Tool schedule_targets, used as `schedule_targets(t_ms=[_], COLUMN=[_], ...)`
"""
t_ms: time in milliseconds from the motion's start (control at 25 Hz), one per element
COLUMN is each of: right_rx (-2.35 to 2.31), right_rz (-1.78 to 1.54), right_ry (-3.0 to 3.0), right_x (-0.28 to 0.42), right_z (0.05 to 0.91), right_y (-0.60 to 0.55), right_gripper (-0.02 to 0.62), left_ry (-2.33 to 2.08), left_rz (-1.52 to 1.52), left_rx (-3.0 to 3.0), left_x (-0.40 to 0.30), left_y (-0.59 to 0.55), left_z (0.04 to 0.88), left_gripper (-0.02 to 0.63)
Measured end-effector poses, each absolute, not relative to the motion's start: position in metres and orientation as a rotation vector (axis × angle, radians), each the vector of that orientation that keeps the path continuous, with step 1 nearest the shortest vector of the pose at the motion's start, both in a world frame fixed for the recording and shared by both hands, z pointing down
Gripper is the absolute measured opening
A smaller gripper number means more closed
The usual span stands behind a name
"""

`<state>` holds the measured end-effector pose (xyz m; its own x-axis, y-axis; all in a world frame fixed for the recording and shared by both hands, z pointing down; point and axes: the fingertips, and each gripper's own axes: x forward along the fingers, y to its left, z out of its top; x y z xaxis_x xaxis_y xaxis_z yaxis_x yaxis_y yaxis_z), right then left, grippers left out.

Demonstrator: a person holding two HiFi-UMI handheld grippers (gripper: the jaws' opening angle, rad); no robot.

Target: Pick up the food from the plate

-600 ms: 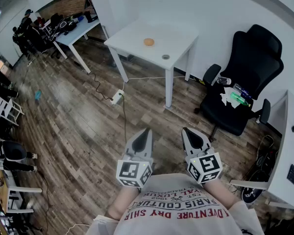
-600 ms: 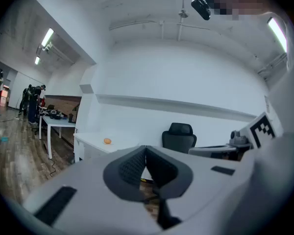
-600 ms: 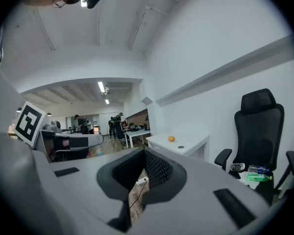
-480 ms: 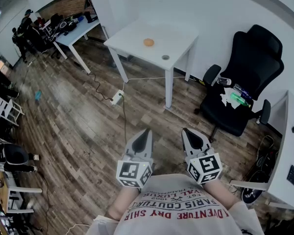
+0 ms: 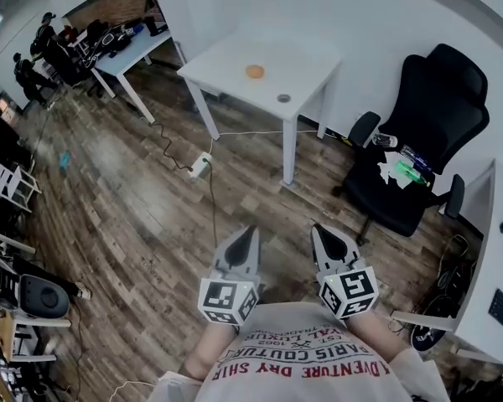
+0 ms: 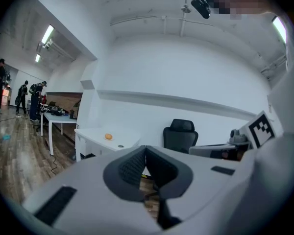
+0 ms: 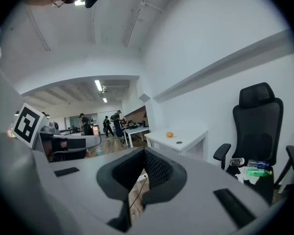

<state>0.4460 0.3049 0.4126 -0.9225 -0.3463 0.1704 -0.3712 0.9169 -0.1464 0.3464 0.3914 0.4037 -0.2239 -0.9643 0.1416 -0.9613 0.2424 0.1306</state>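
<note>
Little has moved since the earlier frame: the head view has tipped slightly, people at the far left have shifted, and both claws hang where they were, low in front of the person's chest.

Left claw (image 5: 248,233) is closed tight with nothing between its pads, and the right claw (image 5: 320,231) looks closed and empty too. Both point forward over the wooden floor (image 5: 151,191), probably a carrying pose for the approach.

Food (image 5: 254,71), a small orange round piece, sits about mid-worktop, nearer the left edge, well apart from both claws. Its plate is too small to make out clearly. On the white worktop (image 5: 306,65) a small dark round thing (image 5: 283,98) lies near the front edge. A black office chair (image 5: 419,141) stands to the right of the worktop.

By my reading the task has not begun: the person must first walk up and open a claw.
</note>
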Motion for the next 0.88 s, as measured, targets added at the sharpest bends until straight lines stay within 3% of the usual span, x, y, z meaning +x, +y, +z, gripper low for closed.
schedule_targets(t_ms=[520, 880], right_rx=[0.514, 0.593], right_rz=[0.368, 0.358], right_ry=[-2.859, -2.825], right_x=[0.438, 0.39], right_z=[0.441, 0.445], right_y=[0.303, 0.268], right_gripper=[0.012, 0.012], left_ry=[-2.322, -2.282], left_rz=[-0.011, -0.027], left_rx=[1.72, 1.78], left_x=[0.333, 0.28], left_y=[0.407, 0.371], left_z=[0.42, 0.424], left_gripper=[0.006, 0.006])
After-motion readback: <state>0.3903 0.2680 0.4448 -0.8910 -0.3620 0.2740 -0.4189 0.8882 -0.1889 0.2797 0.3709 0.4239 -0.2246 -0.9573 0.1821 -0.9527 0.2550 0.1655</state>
